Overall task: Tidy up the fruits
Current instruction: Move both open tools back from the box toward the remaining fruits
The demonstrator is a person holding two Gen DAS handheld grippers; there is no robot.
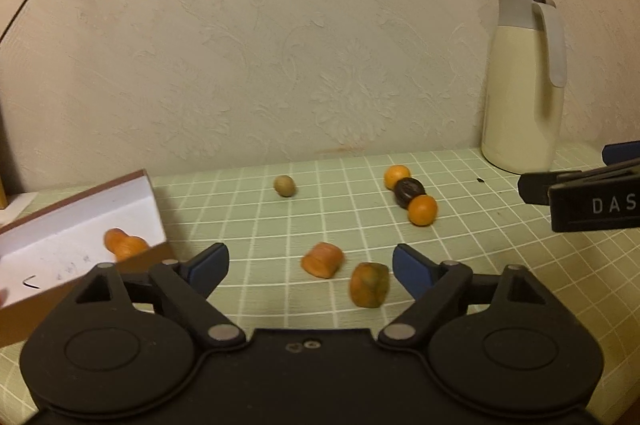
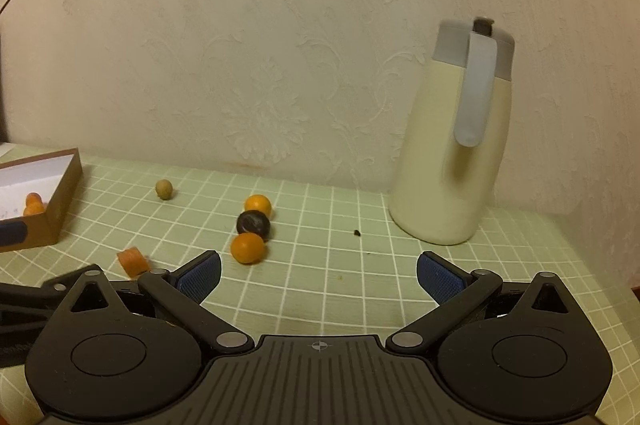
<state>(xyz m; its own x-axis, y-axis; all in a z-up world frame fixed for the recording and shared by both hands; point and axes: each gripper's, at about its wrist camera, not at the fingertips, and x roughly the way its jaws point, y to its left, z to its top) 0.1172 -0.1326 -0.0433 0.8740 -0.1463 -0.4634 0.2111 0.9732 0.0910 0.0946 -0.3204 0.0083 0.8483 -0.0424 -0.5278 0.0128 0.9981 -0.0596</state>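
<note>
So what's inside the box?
The box holds one orange fruit piece on its white floor. The near wall and the left gripper hide the front part, so more may be there.

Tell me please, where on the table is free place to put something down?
Free: the checked cloth between the dark fruit and the cream jug, and between the box and the small tan ball. Crowded: in front of the left tool, around the orange pieces.
</note>
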